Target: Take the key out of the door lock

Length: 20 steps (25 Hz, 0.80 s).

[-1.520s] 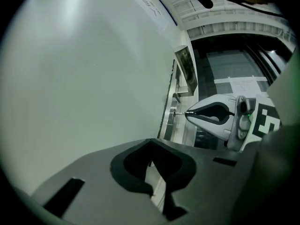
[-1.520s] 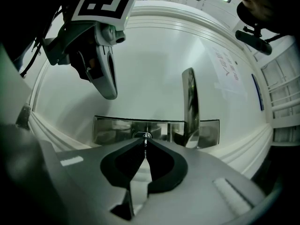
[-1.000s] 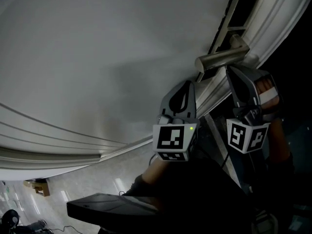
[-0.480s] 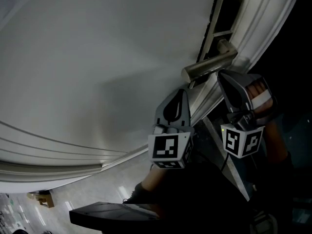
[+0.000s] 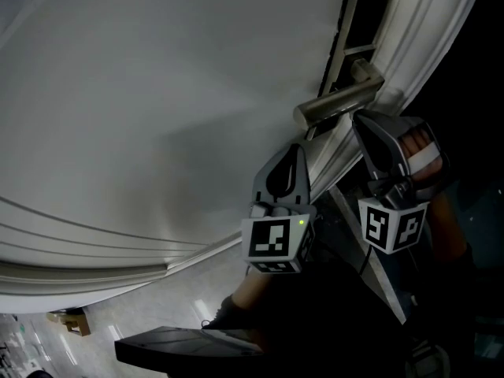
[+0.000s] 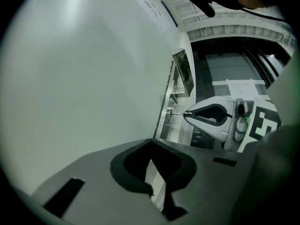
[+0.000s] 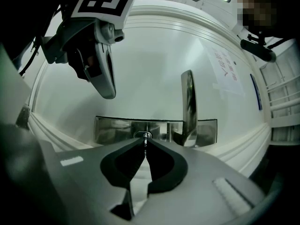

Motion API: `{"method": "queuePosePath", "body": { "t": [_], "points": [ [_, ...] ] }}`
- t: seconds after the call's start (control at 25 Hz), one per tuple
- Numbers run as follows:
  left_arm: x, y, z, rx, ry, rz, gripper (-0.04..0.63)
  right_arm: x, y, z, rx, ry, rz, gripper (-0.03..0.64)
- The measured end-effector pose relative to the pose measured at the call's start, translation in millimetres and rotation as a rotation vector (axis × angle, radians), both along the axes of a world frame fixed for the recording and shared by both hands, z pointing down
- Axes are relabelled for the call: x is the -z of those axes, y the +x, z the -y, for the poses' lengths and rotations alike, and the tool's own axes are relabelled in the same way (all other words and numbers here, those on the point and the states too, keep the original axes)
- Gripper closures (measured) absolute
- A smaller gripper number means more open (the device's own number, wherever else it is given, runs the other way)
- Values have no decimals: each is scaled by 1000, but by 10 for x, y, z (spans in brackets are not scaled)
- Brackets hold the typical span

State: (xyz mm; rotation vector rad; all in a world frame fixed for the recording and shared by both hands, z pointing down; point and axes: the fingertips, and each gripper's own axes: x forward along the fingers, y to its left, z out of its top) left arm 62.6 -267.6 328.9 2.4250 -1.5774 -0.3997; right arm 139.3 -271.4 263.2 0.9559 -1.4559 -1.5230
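Note:
The small metal key (image 7: 146, 138) stands thin and edge-on in front of the round lock cylinder (image 7: 140, 134) on the shiny lock plate (image 7: 112, 130). My right gripper (image 7: 145, 143) is shut on the key's head. In the left gripper view the key's blade (image 6: 177, 112) reaches from the right gripper (image 6: 213, 119) to the lock; how deep it sits is hidden. The lever handle (image 5: 339, 101) juts out just above the right gripper (image 5: 357, 120). My left gripper (image 5: 297, 146) is shut on nothing, its tips near the white door (image 5: 157, 93).
The lever handle (image 7: 188, 102) hangs right beside the lock, close to my right jaws. The left gripper (image 7: 96, 50) hovers at the upper left of the lock plate. A dark opening (image 5: 362, 14) runs along the door edge. A paper notice (image 7: 227, 69) is stuck on the door.
Over the second the handle and both grippers drifted slightly left and up in the head view as the camera shifted. Since half a second ago almost nothing has moved.

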Motion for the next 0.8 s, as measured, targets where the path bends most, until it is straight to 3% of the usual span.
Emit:
{"method": "queuePosePath", "body": {
  "t": [0.8],
  "points": [
    [22,29,-20,-2,6,-1,595,7,2,-33,9,0,1,604]
  ]
}}
